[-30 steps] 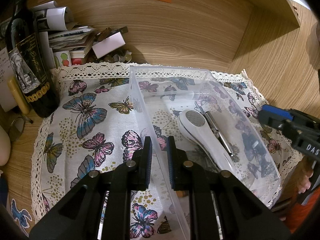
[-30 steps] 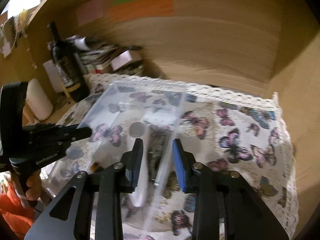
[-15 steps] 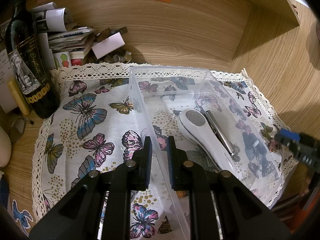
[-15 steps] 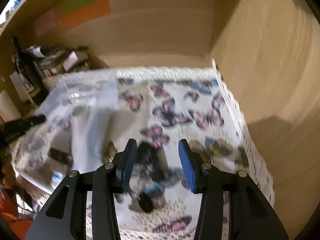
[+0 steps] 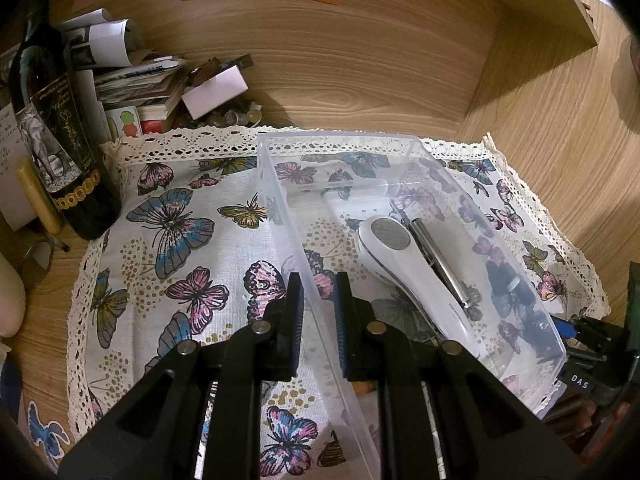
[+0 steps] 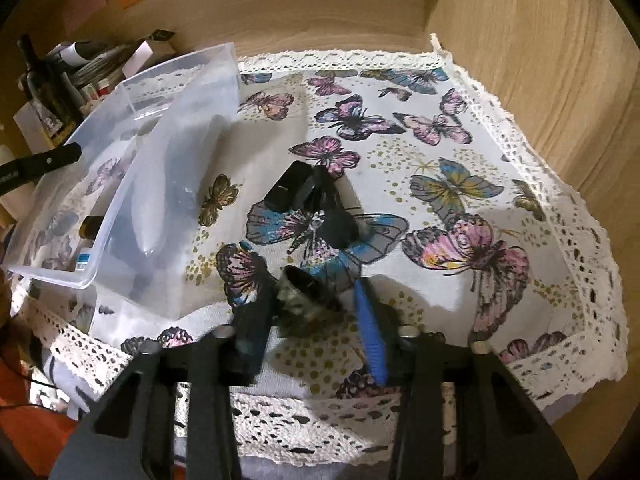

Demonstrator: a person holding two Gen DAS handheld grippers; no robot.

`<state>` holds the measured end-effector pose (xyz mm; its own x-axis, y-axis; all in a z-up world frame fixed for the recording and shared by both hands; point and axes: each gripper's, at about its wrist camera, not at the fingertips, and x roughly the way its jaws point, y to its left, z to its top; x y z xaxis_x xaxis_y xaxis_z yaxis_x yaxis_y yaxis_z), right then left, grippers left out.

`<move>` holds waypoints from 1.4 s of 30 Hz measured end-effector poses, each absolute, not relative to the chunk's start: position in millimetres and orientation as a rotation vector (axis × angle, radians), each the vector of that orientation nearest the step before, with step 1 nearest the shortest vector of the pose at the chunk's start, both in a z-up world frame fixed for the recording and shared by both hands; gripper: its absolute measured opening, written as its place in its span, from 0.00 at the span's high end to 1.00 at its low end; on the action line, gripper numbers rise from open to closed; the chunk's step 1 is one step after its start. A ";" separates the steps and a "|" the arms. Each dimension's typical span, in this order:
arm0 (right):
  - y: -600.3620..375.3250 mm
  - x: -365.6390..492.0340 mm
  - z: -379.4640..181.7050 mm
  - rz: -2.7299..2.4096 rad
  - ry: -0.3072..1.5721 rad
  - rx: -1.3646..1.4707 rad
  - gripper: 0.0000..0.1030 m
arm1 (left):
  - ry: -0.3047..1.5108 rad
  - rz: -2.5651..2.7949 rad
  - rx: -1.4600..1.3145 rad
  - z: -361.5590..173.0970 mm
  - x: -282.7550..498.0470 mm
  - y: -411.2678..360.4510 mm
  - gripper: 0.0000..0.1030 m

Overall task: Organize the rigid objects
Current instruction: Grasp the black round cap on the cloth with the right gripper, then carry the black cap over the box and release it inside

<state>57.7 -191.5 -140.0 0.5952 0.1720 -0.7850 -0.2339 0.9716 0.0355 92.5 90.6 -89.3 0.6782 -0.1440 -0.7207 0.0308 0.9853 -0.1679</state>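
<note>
Only the right wrist view shows the right gripper (image 6: 316, 312), jaws just closing around a dark ring-shaped object (image 6: 306, 294); contact unclear. Left gripper (image 5: 318, 304) clamps the clear bin's wall (image 5: 316, 280); a black clip (image 6: 308, 200) lies mid-cloth.

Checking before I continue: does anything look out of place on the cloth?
Nothing looks spilled or damaged. A black gadget and a dark ring lie loose on the butterfly cloth, outside the clear bin.

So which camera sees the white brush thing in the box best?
The left wrist view: the white brush lies sharp and unobstructed inside the clear box. In the right wrist view it is only a pale blur behind the box's frosted wall.
</note>
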 end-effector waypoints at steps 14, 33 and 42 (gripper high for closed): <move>-180.9 74.2 -86.3 0.299 0.753 -0.071 0.71 | 0.820 -0.099 -0.151 -89.2 91.5 90.7 0.86; -74.9 105.1 -61.3 0.605 0.682 -0.227 0.71 | 0.822 -0.097 -0.148 -90.0 89.6 90.3 0.87; -57.7 105.3 -65.4 0.633 0.693 -0.266 0.71 | 0.822 -0.096 -0.147 -90.0 89.3 90.4 0.87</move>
